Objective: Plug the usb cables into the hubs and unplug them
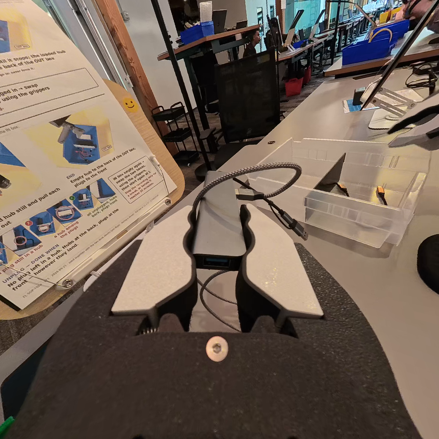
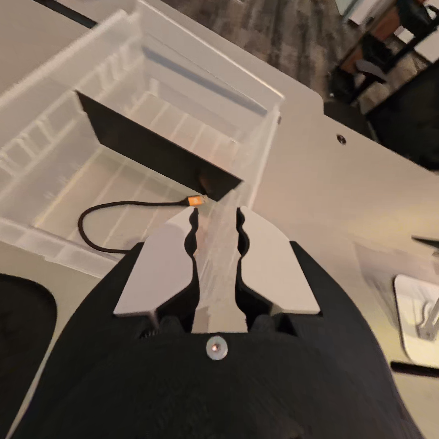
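Observation:
My left gripper (image 1: 217, 209) is shut on a grey USB hub (image 1: 217, 221) and holds it above the table, a blue port facing the camera. The hub's braided cable (image 1: 266, 169) loops over it and ends in a grey plug (image 1: 297, 229). My right gripper (image 2: 216, 210) is open and empty, just above the near wall of a clear plastic box (image 2: 261, 154); it also shows at the right edge of the left wrist view (image 1: 413, 135). A black cable with an orange plug (image 2: 196, 200) lies in the box, close to my right gripper's left fingertip. Orange plugs (image 1: 381, 191) show in the box in the left wrist view.
A black divider (image 2: 154, 147) crosses the clear box (image 1: 356, 213). An instruction sheet on a wooden board (image 1: 71, 166) stands at the left. A laptop stand (image 1: 389, 104) is at the back right. A black pad (image 1: 427, 266) lies at the right edge of the grey table (image 1: 356, 332). About 40 cm separates my left fingertips from my right.

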{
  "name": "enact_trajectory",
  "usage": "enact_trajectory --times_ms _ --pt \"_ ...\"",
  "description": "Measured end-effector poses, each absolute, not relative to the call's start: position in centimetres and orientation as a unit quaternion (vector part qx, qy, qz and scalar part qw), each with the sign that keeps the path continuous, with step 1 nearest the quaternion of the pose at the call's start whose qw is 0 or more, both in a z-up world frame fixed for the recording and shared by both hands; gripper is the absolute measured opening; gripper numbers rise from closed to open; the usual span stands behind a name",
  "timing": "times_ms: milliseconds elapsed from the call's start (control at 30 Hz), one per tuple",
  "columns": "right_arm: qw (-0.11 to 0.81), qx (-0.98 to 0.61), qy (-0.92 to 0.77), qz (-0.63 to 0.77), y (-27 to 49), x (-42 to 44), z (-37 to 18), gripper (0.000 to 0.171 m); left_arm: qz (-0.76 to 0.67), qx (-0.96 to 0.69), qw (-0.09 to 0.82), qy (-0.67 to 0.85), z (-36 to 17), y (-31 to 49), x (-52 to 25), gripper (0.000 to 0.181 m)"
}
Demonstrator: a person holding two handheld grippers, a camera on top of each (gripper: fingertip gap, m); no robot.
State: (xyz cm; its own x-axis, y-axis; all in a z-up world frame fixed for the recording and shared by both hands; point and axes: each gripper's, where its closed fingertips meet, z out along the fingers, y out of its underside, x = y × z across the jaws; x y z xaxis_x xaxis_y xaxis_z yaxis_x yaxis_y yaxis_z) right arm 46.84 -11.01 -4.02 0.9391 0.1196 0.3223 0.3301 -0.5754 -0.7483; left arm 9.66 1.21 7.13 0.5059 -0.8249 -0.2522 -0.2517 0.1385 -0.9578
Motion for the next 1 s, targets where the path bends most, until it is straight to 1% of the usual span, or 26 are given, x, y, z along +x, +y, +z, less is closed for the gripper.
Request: enact_trajectory --times_ms 67,167,233,267,333,533,1000 --pt "0.440 -0.888 -0.083 -0.103 -11.7 48.1 -5.1 0.032 -0.232 -0.612 0.615 0.440 7.2 1.1 9.7 0.035" --pt "0.406 -0.905 -0.052 -0.116 -12.7 49.8 -7.2 0.032 -0.232 -0.609 0.618 0.440 7.5 0.9 9.7 0.035" --pt "0.386 -0.912 -0.052 -0.130 -13.0 50.3 -8.2 0.025 -0.237 -0.608 0.617 0.438 7.6 0.8 9.7 0.035" --pt "0.393 -0.911 -0.052 -0.116 -12.9 49.9 -8.3 0.014 -0.241 -0.609 0.616 0.438 7.7 0.7 9.7 0.035" --pt "0.398 -0.911 -0.034 -0.099 -12.9 49.9 -8.3 0.012 -0.247 -0.611 0.612 0.437 7.6 0.7 9.7 0.035" --pt "0.409 -0.912 -0.006 -0.041 -12.8 50.2 -8.3 0.009 -0.244 -0.612 0.614 0.435 7.7 0.8 9.5 0.035" --pt "0.411 -0.910 0.017 -0.046 -12.0 52.1 -8.4 0.009 -0.252 -0.611 0.619 0.424 8.3 1.1 8.7 0.035"
